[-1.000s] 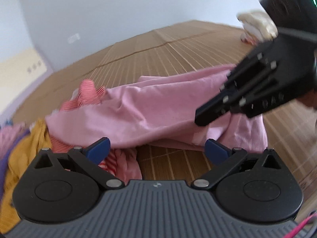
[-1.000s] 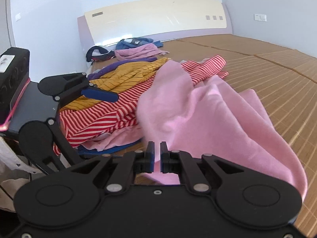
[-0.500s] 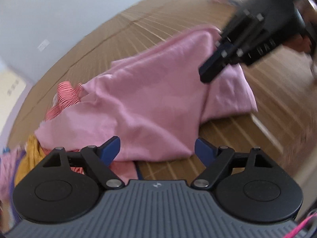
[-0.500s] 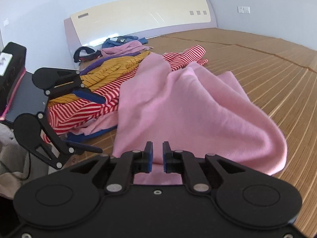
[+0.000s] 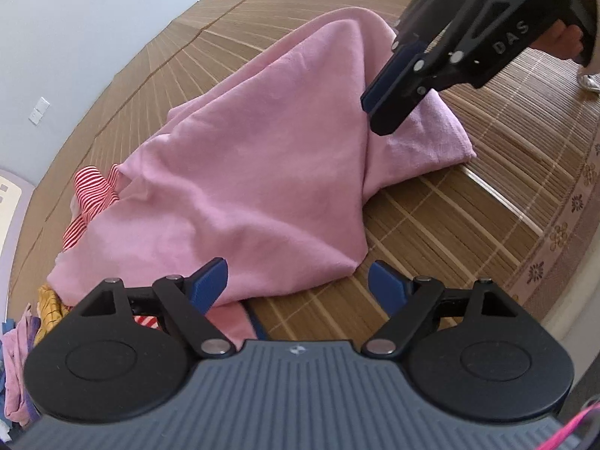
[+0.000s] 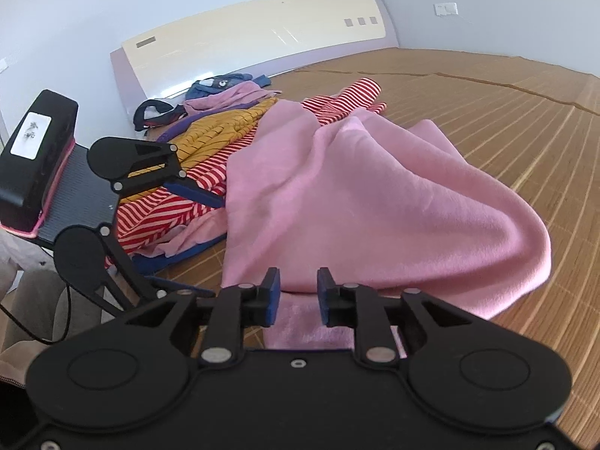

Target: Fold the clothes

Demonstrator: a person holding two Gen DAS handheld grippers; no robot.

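Right tongs (image 6: 298,294) now parted | soft pink garment (image 5: 262,172) rumpled

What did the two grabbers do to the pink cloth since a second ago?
The right gripper was pinched shut on the pink cloth and dragged it off the pile toward the bed edge; now its fingers have parted, letting go. The cloth lies flatter on the bamboo mat. The left gripper stayed wide open, holding nothing. The striped shirt and the yellow one stayed put.
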